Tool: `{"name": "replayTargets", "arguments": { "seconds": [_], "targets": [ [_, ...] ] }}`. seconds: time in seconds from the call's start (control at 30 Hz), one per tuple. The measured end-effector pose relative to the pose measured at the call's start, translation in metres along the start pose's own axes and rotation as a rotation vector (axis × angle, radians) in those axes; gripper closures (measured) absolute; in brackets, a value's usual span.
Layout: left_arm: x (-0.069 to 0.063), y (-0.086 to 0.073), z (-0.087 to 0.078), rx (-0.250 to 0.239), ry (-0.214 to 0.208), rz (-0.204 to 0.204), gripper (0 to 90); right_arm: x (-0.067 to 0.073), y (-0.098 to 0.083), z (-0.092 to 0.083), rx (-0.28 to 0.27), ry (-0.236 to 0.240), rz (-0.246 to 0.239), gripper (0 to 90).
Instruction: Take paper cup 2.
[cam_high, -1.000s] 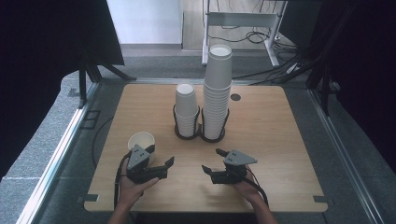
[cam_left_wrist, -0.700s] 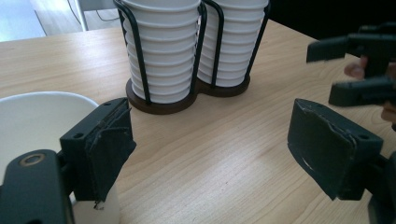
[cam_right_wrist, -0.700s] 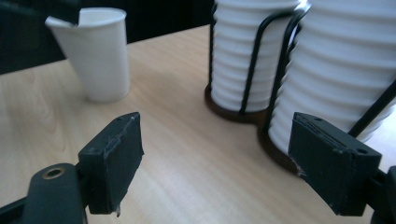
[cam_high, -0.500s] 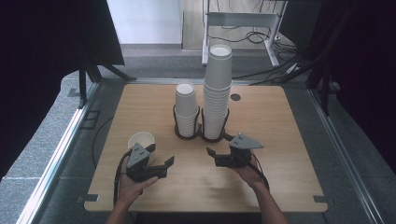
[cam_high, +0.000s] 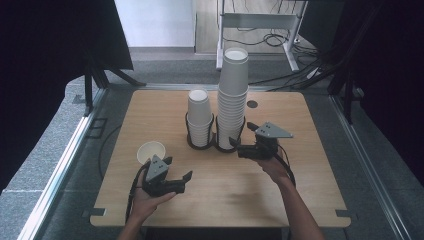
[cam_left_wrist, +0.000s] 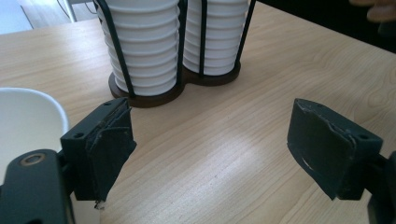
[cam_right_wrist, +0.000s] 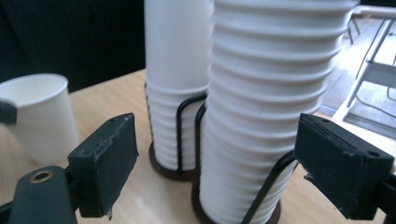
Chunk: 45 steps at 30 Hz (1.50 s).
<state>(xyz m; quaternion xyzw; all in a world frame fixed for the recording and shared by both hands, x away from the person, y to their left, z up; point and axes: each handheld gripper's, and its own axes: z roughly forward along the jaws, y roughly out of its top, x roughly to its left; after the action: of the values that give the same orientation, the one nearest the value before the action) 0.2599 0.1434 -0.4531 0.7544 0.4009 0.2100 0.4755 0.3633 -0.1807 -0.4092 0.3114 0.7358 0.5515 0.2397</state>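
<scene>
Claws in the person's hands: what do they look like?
Each hand-held claw, left and right, is black, with two flat dark pads, a grey three-cornered plate on top and a black cable trailing back. Forearms are bare, no sleeves.

Table: wire rack at centre, toward far edge. Short cup stack in rack's left bay; tall cup stack in right bay, touching neighbour. Single cup upright near front left, apart from rack. Left gripper just right of single cup, before rack. Right gripper just right of tall stack's base.
</scene>
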Motion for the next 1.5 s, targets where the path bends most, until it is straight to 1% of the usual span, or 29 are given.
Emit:
{"name": "replayTargets", "arguments": {
  "seconds": [0.17,0.3,0.33,0.37,0.4,0.43,0.47,0.53,0.67,0.87,0.93,1.1,1.17,1.2,1.3,1.33,1.5],
  "targets": [
    [-0.002,-0.001,0.002,0.01,-0.001,0.001,14.6,-0.01,0.01,0.0,-0.01,-0.01,0.017,12.1],
    [-0.003,-0.001,0.003,0.015,-0.007,0.003,14.5,-0.015,0.017,0.002,-0.007,-0.014,0.015,8.9],
    [-0.004,-0.002,0.004,0.016,-0.011,0.0,14.6,-0.019,0.022,0.004,-0.007,-0.013,0.024,7.3],
    [-0.004,-0.002,0.004,0.016,-0.011,0.0,14.6,-0.019,0.022,0.004,-0.007,-0.013,0.024,7.3],
    [-0.004,-0.002,0.005,0.02,-0.015,0.001,14.6,-0.023,0.027,0.007,-0.008,-0.018,0.019,5.8],
    [-0.004,-0.002,0.005,0.02,-0.015,0.001,14.5,-0.023,0.027,0.007,-0.008,-0.018,0.019,5.8],
    [-0.005,-0.003,0.006,0.023,-0.018,0.002,14.5,-0.027,0.031,0.01,-0.013,-0.014,0.032,4.3],
    [-0.005,-0.003,0.007,0.027,-0.021,0.002,14.6,-0.029,0.034,0.012,-0.014,-0.011,0.037,3.1],
    [-0.007,-0.004,0.009,0.034,-0.026,0.001,14.6,-0.031,0.038,0.017,-0.016,-0.008,0.047,1.4],
    [-0.008,-0.004,0.009,0.025,-0.022,0.002,14.6,-0.03,0.044,0.024,-0.007,-0.018,0.042,0.0],
    [-0.008,-0.005,0.009,0.027,-0.023,-0.001,14.7,-0.032,0.051,0.027,-0.015,-0.009,0.051,0.0],
    [-0.008,-0.005,0.011,0.031,-0.026,0.0,14.7,-0.034,0.06,0.03,-0.026,-0.01,0.052,0.0],
    [-0.009,-0.006,0.011,0.033,-0.03,0.008,14.6,-0.035,0.067,0.032,-0.029,-0.003,0.049,0.0],
    [-0.009,-0.006,0.011,0.034,-0.031,0.009,14.6,-0.035,0.07,0.032,-0.035,-0.002,0.058,0.0],
    [-0.01,-0.006,0.012,0.036,-0.035,0.009,14.6,-0.035,0.075,0.035,-0.036,0.004,0.056,0.0],
    [-0.01,-0.007,0.013,0.037,-0.037,0.012,14.6,-0.035,0.08,0.038,-0.033,0.001,0.046,0.0],
    [-0.012,-0.008,0.015,0.044,-0.041,0.013,14.6,-0.033,0.085,0.046,-0.036,-0.002,0.059,0.0]
  ]
}}
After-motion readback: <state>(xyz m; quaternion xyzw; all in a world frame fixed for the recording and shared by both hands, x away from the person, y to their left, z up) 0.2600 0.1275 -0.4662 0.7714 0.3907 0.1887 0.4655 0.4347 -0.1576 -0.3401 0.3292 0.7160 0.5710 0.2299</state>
